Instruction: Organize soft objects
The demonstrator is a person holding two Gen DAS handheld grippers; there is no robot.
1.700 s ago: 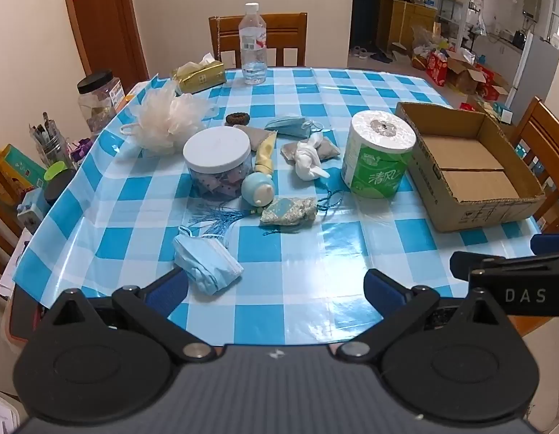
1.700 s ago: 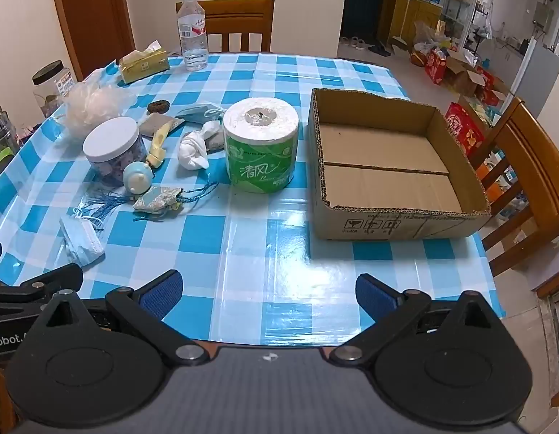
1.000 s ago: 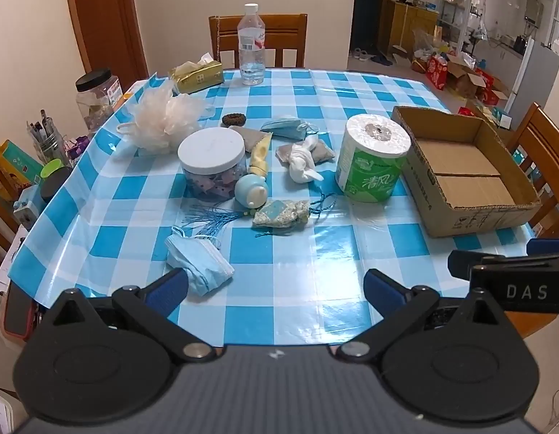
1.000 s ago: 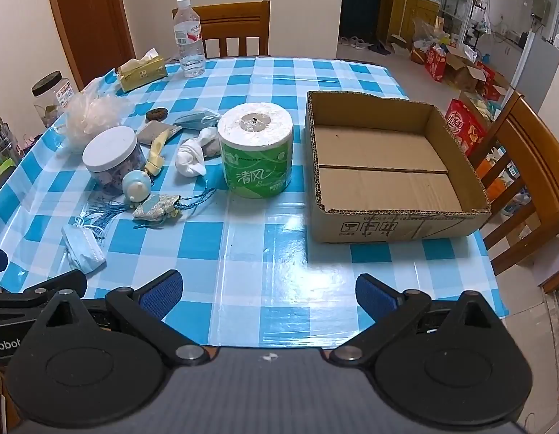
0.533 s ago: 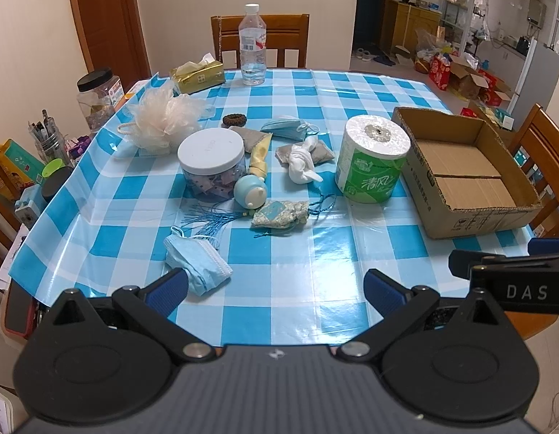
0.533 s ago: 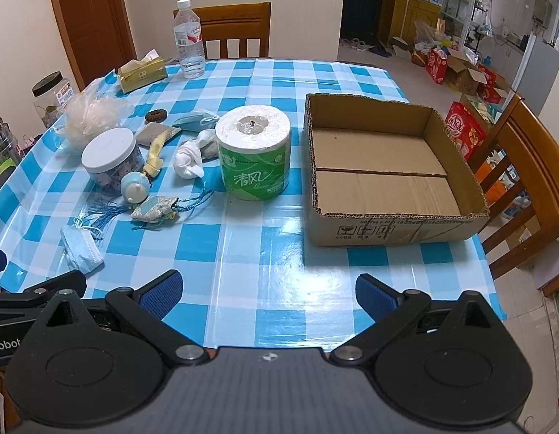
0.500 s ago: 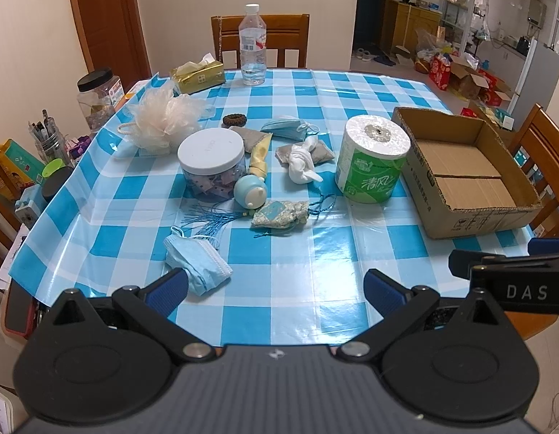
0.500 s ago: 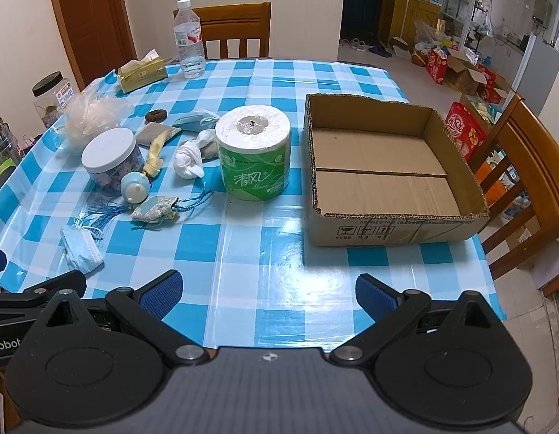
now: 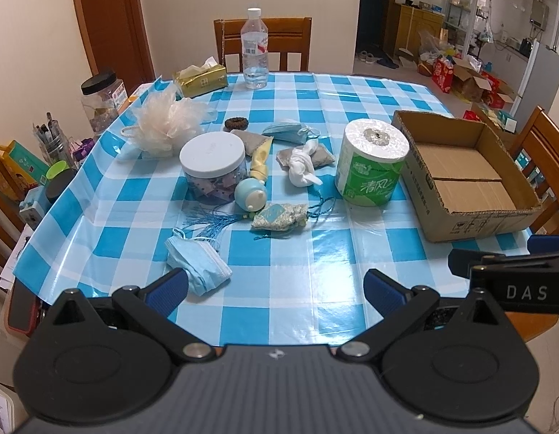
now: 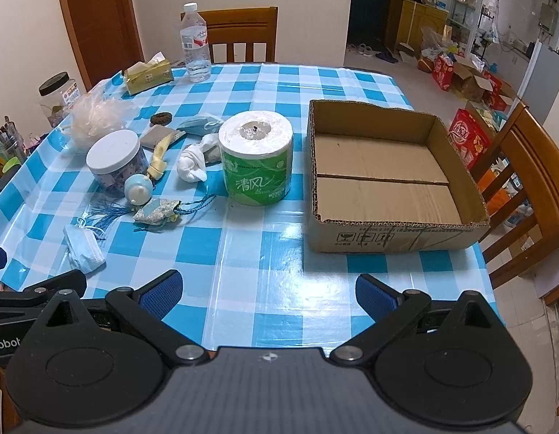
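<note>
Soft items lie on the blue checked table (image 9: 279,253): a crumpled blue face mask (image 9: 198,258) nearest me, a patterned sachet with tassels (image 9: 279,216), a knotted white cloth (image 9: 301,171), a second blue mask (image 9: 284,133), a cream mesh pouf (image 9: 167,124) and a green toilet roll (image 9: 369,168). An empty cardboard box (image 10: 387,177) stands at the right. My left gripper (image 9: 275,287) is open and empty above the near edge, just right of the mask. My right gripper (image 10: 266,294) is open and empty, in front of the box.
A white-lidded jar (image 9: 212,166), a small blue round toy (image 9: 250,195), a water bottle (image 9: 255,54), a tissue pack (image 9: 200,77) and a black-lidded jar (image 9: 102,103) stand on the table. Wooden chairs stand at the far side (image 9: 265,41) and the right (image 10: 525,188).
Both grippers have drawn back a little from the table, so the objects look slightly farther away. Both stay open. Nothing on the table has moved.
</note>
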